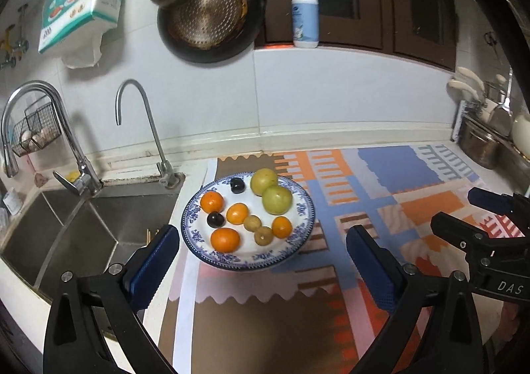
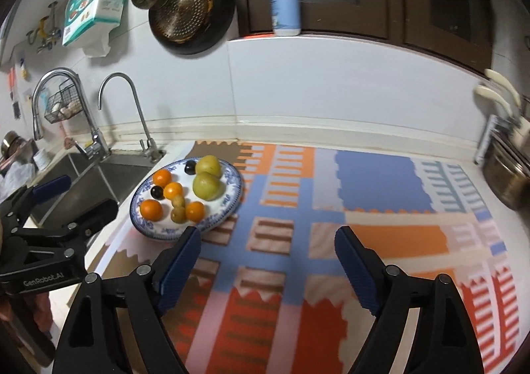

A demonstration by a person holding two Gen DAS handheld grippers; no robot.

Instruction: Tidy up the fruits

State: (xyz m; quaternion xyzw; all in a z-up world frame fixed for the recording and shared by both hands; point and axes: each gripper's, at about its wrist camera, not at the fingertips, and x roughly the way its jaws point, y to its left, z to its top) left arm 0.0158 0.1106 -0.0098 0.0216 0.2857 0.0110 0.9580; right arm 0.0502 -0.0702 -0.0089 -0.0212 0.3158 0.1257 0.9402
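**Blue-padded claws spread wide, fruit plate ahead**

Blue ribbed pads tip both claws, and both stand released with nothing between their fingers. The left claw (image 1: 263, 246) hangs over the patterned mat (image 1: 381, 182), its left pad just beside the near-left rim of the blue-and-white plate (image 1: 306, 208) in its own view and its right pad well clear to the right. The right claw (image 2: 268, 253) sits further right over bare mat, with the plate up and to its left; its fingers appear at the right edge of the left wrist view.

All the fruit lies on the plate: four small oranges (image 1: 225, 239), two green-yellow round fruits (image 1: 276, 199) touching each other at the far side, two dark plums (image 1: 237, 185), and two small brownish-yellow fruits (image 1: 263, 235) side by side near the front. None is touched by either claw.

Open room lies mostly to the right of the plate, where the mat runs bare in orange, blue, brown and red blocks. To the left the plate sits near the mat's edge, and just past a strip of white surface (image 1: 190, 182) drops the steel sink (image 1: 66, 225) with two curved taps (image 1: 140, 129) behind it. At the far right a steel pot (image 1: 480, 145) and utensils crowd the corner.

Behind, white tiled wall carries a hanging dark frying pan (image 1: 208, 13), a brass ladle, a pack of paper towels (image 1: 84, 0) and a wire basket. A pump bottle (image 1: 304, 13) stands on the ledge of a dark-framed window.
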